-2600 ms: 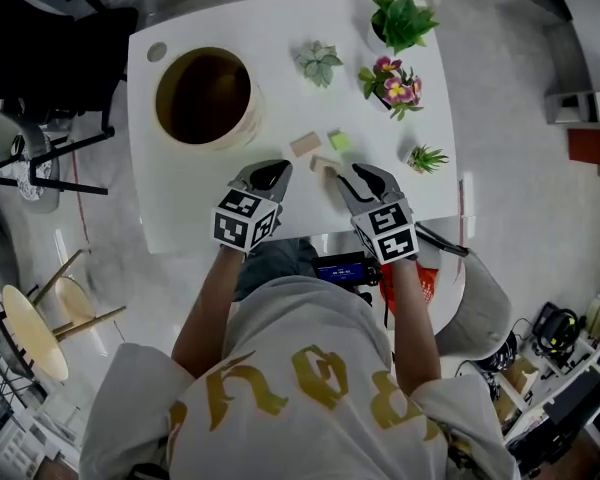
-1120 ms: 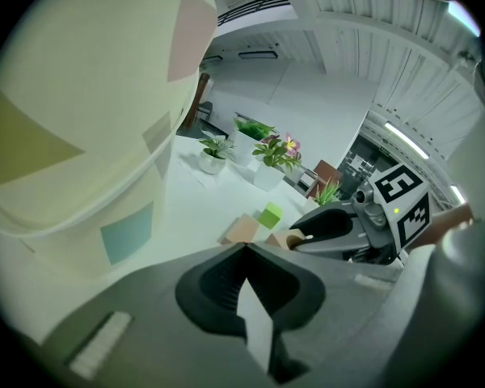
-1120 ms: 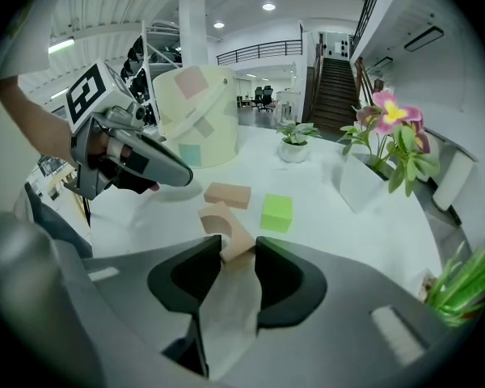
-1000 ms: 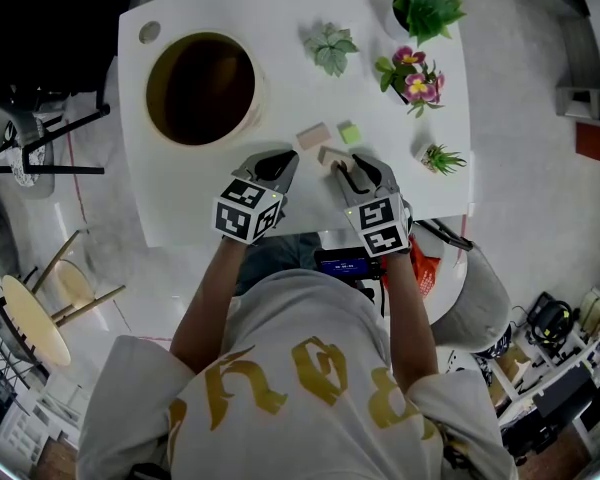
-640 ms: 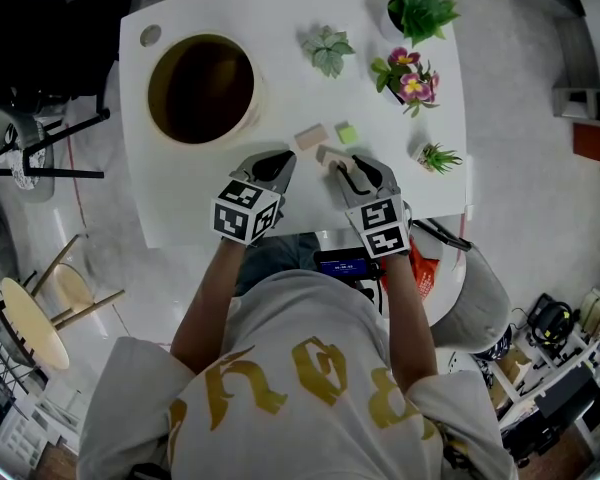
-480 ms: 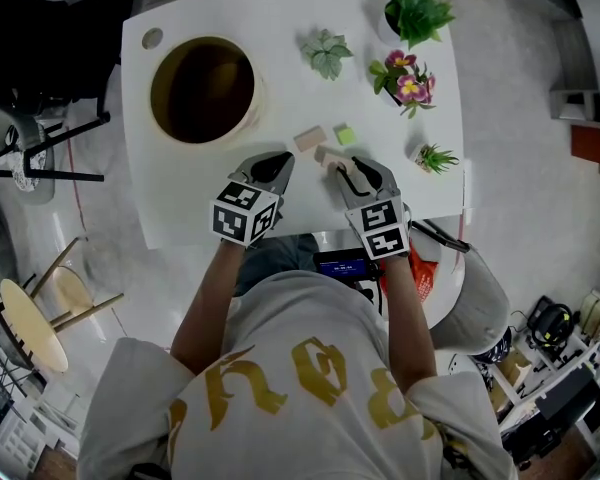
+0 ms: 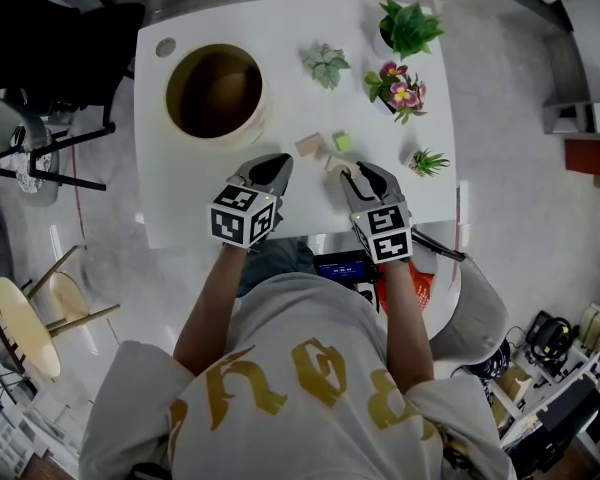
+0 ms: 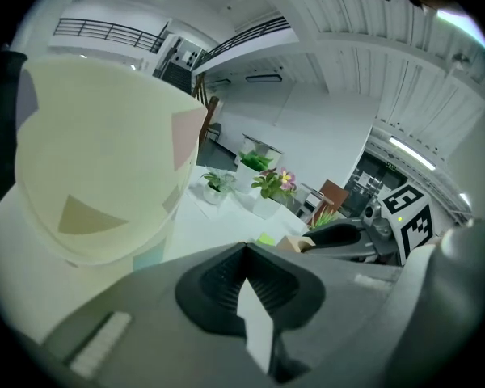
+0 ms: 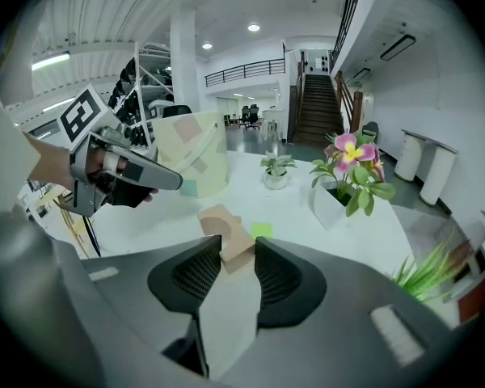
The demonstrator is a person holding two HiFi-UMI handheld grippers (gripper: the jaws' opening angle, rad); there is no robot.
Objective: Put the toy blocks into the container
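A round cream container [image 7: 217,93] stands at the table's back left; it also shows as the container [image 9: 194,164] and fills the left of the left gripper view as the container [image 8: 97,176]. A tan block [image 7: 308,146] and a green block [image 7: 342,142] lie mid-table. My right gripper [image 7: 342,171] is shut on a second tan block [image 9: 236,245] that rests on the table, with an arch-shaped tan block [image 9: 213,217] and the green block [image 9: 262,230] just beyond. My left gripper [image 7: 280,162] sits shut and empty to the left of the blocks.
Potted plants stand at the back right: a succulent [image 7: 325,65], a leafy plant [image 7: 408,23], a flowering plant [image 7: 395,86] and a small grass plant [image 7: 425,160]. The table's front edge [image 7: 300,236] lies right under both grippers. A black chair [image 7: 50,38] stands left of the table.
The head view has shifted a little. The right gripper's jaws stand closer around the tan block than 2.6 s ago. The left gripper has kept its place.
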